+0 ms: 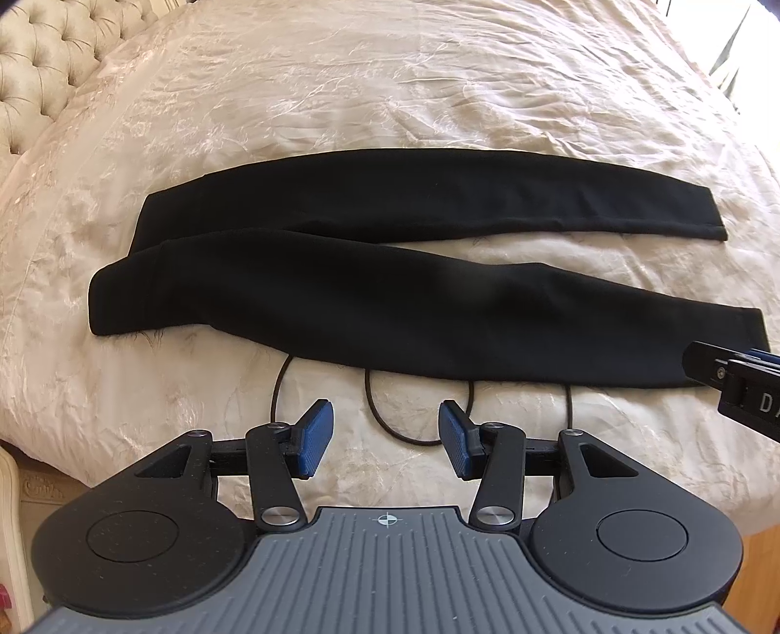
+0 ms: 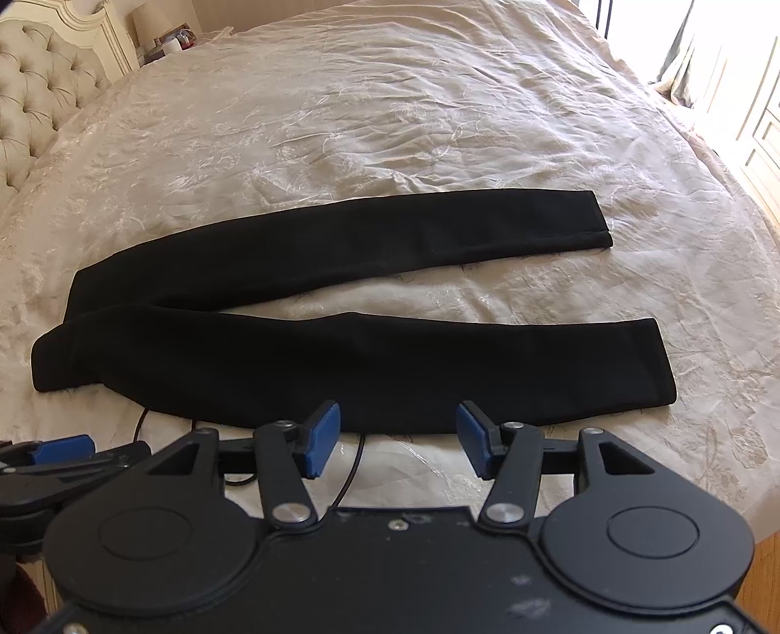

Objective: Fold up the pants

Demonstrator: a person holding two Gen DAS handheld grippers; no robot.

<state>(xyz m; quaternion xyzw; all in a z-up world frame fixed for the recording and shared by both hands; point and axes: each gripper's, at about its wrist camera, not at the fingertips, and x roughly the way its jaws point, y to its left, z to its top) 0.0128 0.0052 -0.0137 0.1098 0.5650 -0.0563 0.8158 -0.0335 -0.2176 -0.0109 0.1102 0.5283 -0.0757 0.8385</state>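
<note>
- Left wrist view: the black pants lie flat on the cream bedspread, waist to the left, both legs running to the right.
- The two legs part toward the cuffs, with a wedge of bedspread showing between them; the far leg lies straighter, the near leg bends slightly.
- The left gripper hovers just short of the near leg's edge, its blue pads spread wide with nothing between them.
- A thin dark cord loops on the bedspread under the gripper, partly tucked beneath the near leg.
- The right gripper enters at the right edge beside the near cuff; from here I cannot tell how far it gapes.
- A tufted headboard stands at upper left.
- Right wrist view: the pants lie the same way, waist left, cuffs right, well apart from each other.
- The right gripper sits close to the near leg's edge, pads wide apart and holding nothing.
- The left gripper shows at lower left, near the waist end.
- A nightstand with small items stands beyond the headboard.
</note>
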